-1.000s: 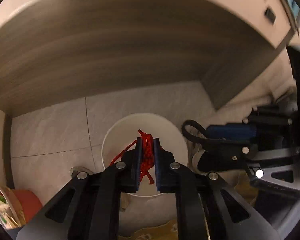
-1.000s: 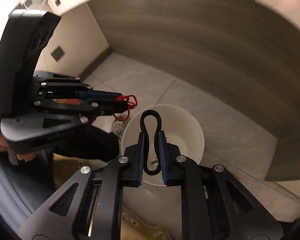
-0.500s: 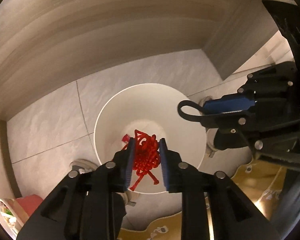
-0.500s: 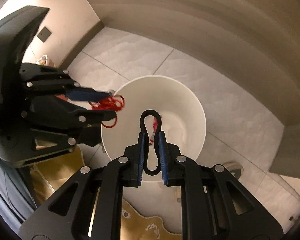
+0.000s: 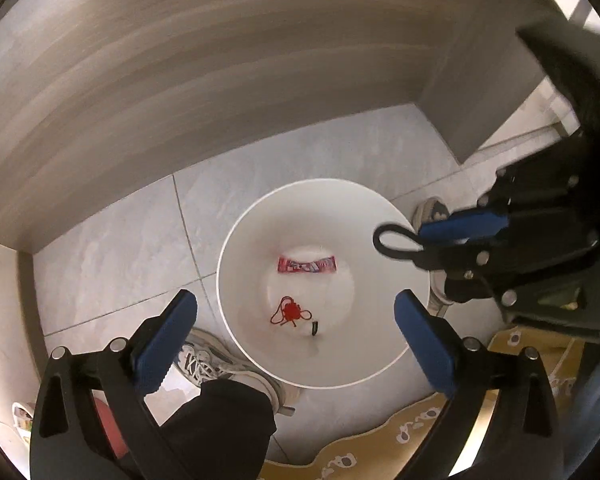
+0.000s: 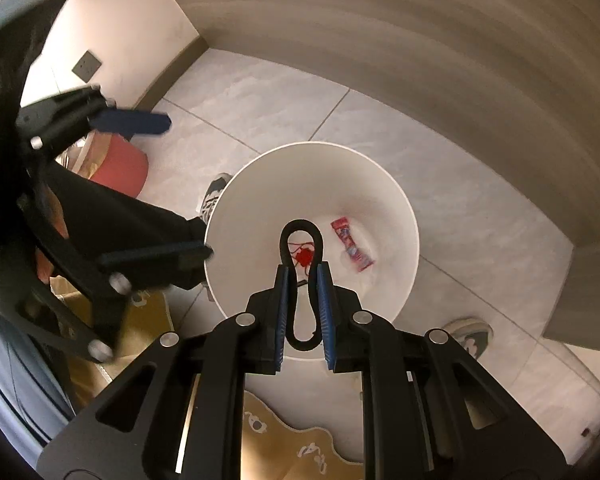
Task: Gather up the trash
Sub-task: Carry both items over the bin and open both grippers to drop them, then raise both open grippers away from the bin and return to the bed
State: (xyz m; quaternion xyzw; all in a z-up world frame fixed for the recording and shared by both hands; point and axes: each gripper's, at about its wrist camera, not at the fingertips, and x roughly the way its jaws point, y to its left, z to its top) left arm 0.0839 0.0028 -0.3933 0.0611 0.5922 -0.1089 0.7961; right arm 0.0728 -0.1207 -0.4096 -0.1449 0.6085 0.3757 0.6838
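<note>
A white round bin [image 5: 236, 240] [image 6: 404, 208] stands on the tiled floor below both grippers. On its bottom lie a red tangled string [image 5: 290, 312] [image 6: 305, 257], a red-and-pink wrapper [image 5: 306, 265] [image 6: 352, 245] and a small dark piece [image 5: 315, 327]. My left gripper [image 5: 296, 316] is open and empty above the bin; it also shows at the left in the right wrist view [image 6: 180, 188]. My right gripper [image 6: 303, 276] is shut on a black rubber loop [image 6: 302, 232] above the bin; the loop [image 5: 394, 240] and gripper [image 5: 424, 236] show at the right in the left wrist view.
A wood-grain panel [image 5: 220, 80] rises behind the bin. The person's grey sneakers [image 5: 204, 360] [image 6: 468, 334] stand beside the bin. A yellow patterned mat [image 5: 380, 448] lies in front. A red container [image 6: 118, 168] sits at the left by the wall.
My left gripper has opened and the red string has dropped to the bottom of the bin. My right gripper still holds the black loop over the bin.
</note>
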